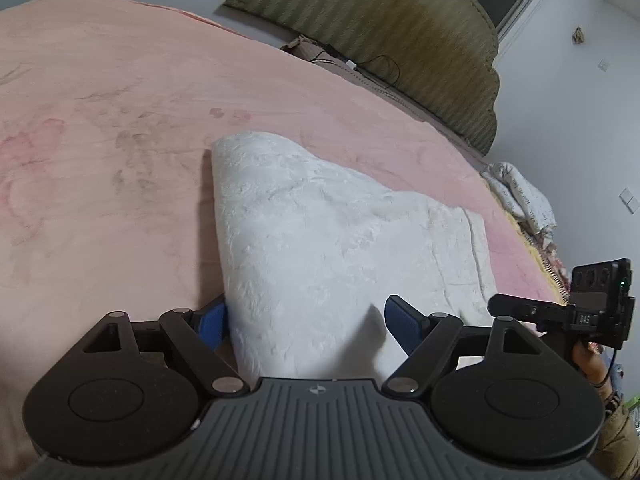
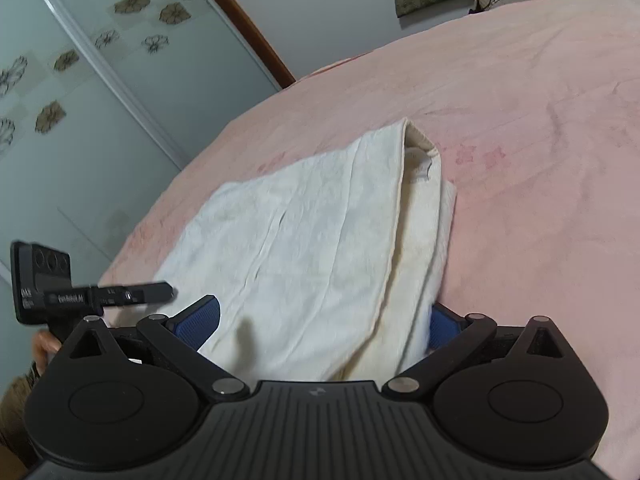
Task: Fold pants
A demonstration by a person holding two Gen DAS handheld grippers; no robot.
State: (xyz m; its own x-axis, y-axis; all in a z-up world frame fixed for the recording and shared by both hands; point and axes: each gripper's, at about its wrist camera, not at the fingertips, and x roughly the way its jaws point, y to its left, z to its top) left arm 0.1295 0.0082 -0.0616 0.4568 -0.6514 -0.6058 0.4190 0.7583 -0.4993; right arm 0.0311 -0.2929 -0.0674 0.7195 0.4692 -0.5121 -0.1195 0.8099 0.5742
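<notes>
So here's where I'm at: the white pants (image 1: 320,240) are lying on the pink bedspread (image 1: 100,140), already doubled over at least once from the look of the stacked edges in the right wrist view, running from my grippers up toward 12 o'clock. The near end of the fabric sits right between my fingers on both sides.

My left gripper (image 1: 306,326) has its jaws spread wide, with the cloth bulging up between the blue pads (image 1: 212,324) — nothing pinched. Same story on my right gripper (image 2: 324,324): jaws wide apart, pants edge lying between them, the pad at 3 o'clock half buried under the folded layers.

My take on doing this bit well: get every layer in the bite, not just the top one. On the right side there's a rolled seam edge running up toward 1 o'clock, and I'd guess it's easy to catch only the top sheet and leave the rest behind. I'd close both sides at matching spots on the near edge, lift level, and carry it toward the far end at 12 — keeping the two corners even so the fold lands square. The fabric looks soft and a bit thick, so it'll probably sag in the middle.
</notes>
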